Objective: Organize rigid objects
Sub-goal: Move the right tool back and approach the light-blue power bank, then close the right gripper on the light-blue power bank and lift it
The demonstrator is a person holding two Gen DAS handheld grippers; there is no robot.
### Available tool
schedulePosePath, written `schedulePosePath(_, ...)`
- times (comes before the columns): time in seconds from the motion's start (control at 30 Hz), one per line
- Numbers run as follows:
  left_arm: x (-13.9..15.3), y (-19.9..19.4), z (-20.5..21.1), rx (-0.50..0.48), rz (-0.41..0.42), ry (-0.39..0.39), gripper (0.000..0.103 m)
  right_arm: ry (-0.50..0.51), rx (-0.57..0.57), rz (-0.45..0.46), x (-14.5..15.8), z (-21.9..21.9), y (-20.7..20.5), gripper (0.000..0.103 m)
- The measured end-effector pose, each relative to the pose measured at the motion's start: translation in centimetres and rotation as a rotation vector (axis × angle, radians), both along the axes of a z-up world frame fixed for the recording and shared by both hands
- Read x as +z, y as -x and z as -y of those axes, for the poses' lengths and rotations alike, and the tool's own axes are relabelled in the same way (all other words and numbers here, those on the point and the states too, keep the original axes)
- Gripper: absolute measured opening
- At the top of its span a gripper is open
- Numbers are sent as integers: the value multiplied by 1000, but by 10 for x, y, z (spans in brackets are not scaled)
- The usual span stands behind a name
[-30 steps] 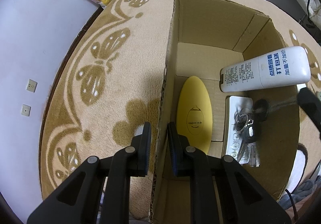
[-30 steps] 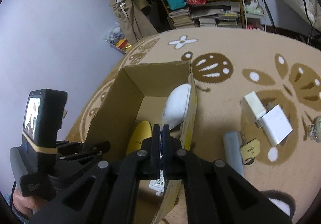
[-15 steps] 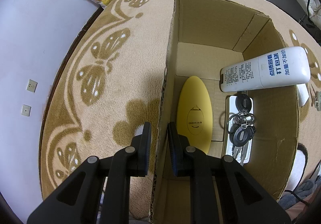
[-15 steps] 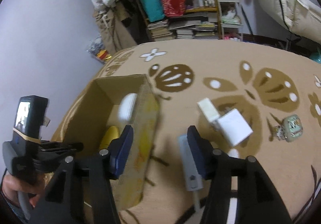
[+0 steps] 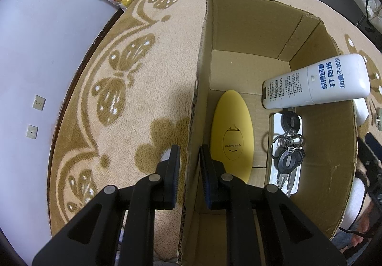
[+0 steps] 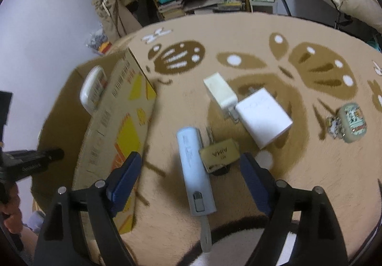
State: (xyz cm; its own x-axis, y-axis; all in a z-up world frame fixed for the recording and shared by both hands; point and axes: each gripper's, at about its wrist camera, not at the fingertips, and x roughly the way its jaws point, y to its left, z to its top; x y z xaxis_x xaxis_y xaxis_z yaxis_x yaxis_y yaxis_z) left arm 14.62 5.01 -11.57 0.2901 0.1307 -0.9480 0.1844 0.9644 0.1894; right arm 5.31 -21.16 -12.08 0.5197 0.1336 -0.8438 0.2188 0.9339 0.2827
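We hold our left tool with its fingers narrowly parted, one each side of a thin upright wall between them. Our right tool hangs tilted downward, its blue-padded fingers spread wide, gripping nothing.
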Motion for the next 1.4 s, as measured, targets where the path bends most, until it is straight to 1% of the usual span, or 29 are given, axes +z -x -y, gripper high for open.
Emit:
schedulePosePath(0.07,0,0,1,-3,2,-5,17,6,9,-18,-8,-1,0,89)
schedulePosePath(0.2,0,1,1,-1,1,-1,17,19,14,-11,-14,-3,1,89)
schedulePosePath(0.33,1,1,1,-4,2,-6,17,11,13,-17,-22,-3,2,88)
schedulePosePath(0.4,1,1,2,-4,3,-8,17,9,17,-27,-27,-5,1,75)
schedulePosePath(0.5,1,1,2,-3,1,-5,17,-6,27,-52,-33,-7,0,66)
schedulePosePath(0.6,1,1,1,-3,1,-6,17,-17,42,-69,-38,-9,0,45)
schedulePosePath(0.63,1,1,1,-5,-1,-4,17,-20,47,-74,-39,-10,0,41)
schedulePosePath(0.67,1,1,1,-5,-1,-4,17,-21,54,-80,-41,-11,0,34)
schedulePosePath(0.7,1,1,1,-5,-1,-4,17,-25,60,-82,-42,-12,0,31)
schedulePosePath(0.77,1,1,1,-5,-1,-3,17,-32,75,-86,-44,-15,-1,31)
schedulePosePath(0.93,1,1,1,-5,-1,-3,17,9,80,-89,-49,-23,-9,31)
schedulePosePath(1.13,1,1,1,-5,-1,-3,17,32,77,-84,-52,-25,-13,30)
schedulePosePath(1.4,1,0,0,-3,0,-4,17,24,33,-62,-47,-23,-10,30)
